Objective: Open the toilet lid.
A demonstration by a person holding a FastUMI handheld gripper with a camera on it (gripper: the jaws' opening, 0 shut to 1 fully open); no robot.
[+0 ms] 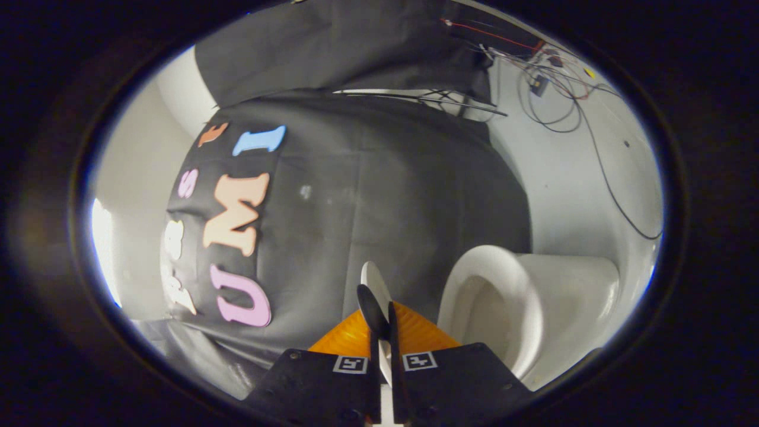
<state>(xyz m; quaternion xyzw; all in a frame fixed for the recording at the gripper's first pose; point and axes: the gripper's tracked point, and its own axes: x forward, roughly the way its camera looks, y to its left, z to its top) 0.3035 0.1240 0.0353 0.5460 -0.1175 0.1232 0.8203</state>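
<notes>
Risk, in our judgement: the toilet lid (376, 283) is pinched only at its thin edge and seen edge-on, swung well away from the toilet bowl (504, 308). A slack grip or sideways twist could let it slip and drop back onto the bowl. We find the gripper (381, 323) nearly closed, its 2 fingers pressing either face of the lid.

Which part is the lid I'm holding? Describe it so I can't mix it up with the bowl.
Start at the white toilet bowl, seen sideways beside the black cloth wall. The lid is the thin white oval plate seen edge-on beside the bowl's open rim, rising out from between the gripper fingers, which are closed on it. Unlike the deep, hollow bowl, it is flat and slim.
</notes>
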